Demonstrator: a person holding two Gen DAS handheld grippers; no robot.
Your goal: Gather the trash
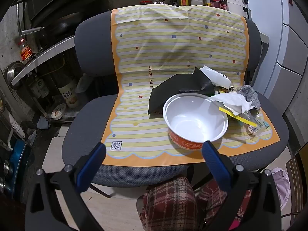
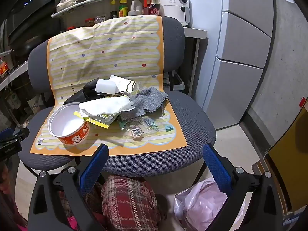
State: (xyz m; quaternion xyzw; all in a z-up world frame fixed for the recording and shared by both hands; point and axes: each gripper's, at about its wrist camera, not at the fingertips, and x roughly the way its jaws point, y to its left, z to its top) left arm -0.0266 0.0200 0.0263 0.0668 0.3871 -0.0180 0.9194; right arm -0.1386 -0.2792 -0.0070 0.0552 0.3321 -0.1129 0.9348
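An empty orange noodle bowl point(image 1: 194, 121) point(image 2: 67, 124) with a white inside stands on a striped yellow mat point(image 1: 154, 57) point(image 2: 107, 53) draped over a grey chair. Behind and right of it lies a pile of trash: a black sheet point(image 1: 177, 90), crumpled white paper point(image 1: 231, 102) point(image 2: 105, 105), a yellow wrapper point(image 1: 238, 117) point(image 2: 96, 121), a grey cloth point(image 2: 148, 100) point(image 1: 250, 94), a clear barcode wrapper point(image 2: 142, 129) and a white block point(image 2: 105, 86). My left gripper point(image 1: 154, 154) hangs open before the chair's front edge, its right fingertip near the bowl. My right gripper point(image 2: 156, 157) is open and empty, nearer the chair's right front.
A pink plastic bag point(image 2: 200, 206) point(image 1: 281, 184) sits on the floor at the right below the chair. Knees in red plaid point(image 2: 127, 202) are under the grippers. Bottles and a white appliance point(image 2: 175, 3) stand on the counter behind; a fridge point(image 2: 240, 57) is at the right, shelves at the left.
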